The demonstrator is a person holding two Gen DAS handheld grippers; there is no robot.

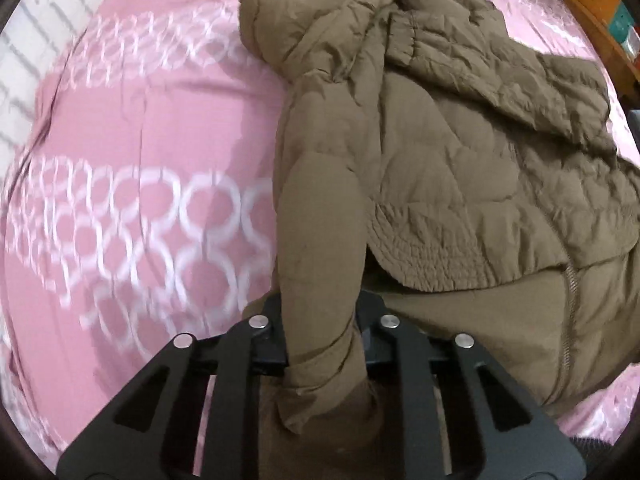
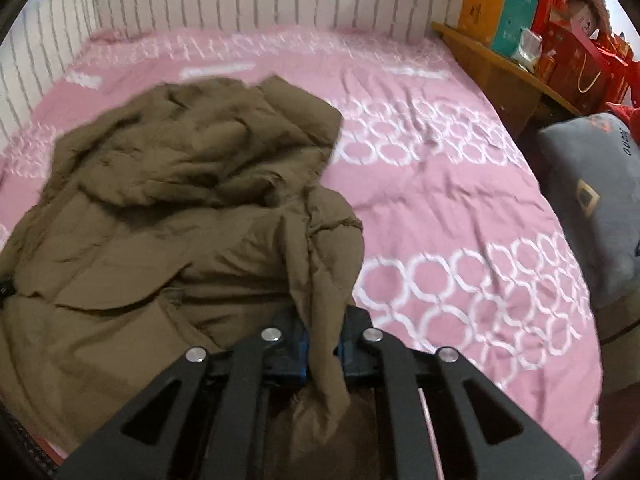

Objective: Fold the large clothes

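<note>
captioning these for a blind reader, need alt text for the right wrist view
The right gripper is shut on a fold of an olive-brown puffer jacket lying crumpled on a pink bedspread with white ring patterns. Colourful boxes sit on a wooden shelf at upper right.

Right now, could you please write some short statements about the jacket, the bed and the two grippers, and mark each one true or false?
1. The left gripper is shut on a part of the brown jacket. True.
2. The right gripper is open and holds nothing. False: it is shut on a fold of the jacket.
3. The bedsheet is pink with white rings. True.
4. The jacket hangs on a hanger. False: it lies crumpled on the bed.
5. Coloured boxes stand on a wooden shelf beside the bed. True.
</note>
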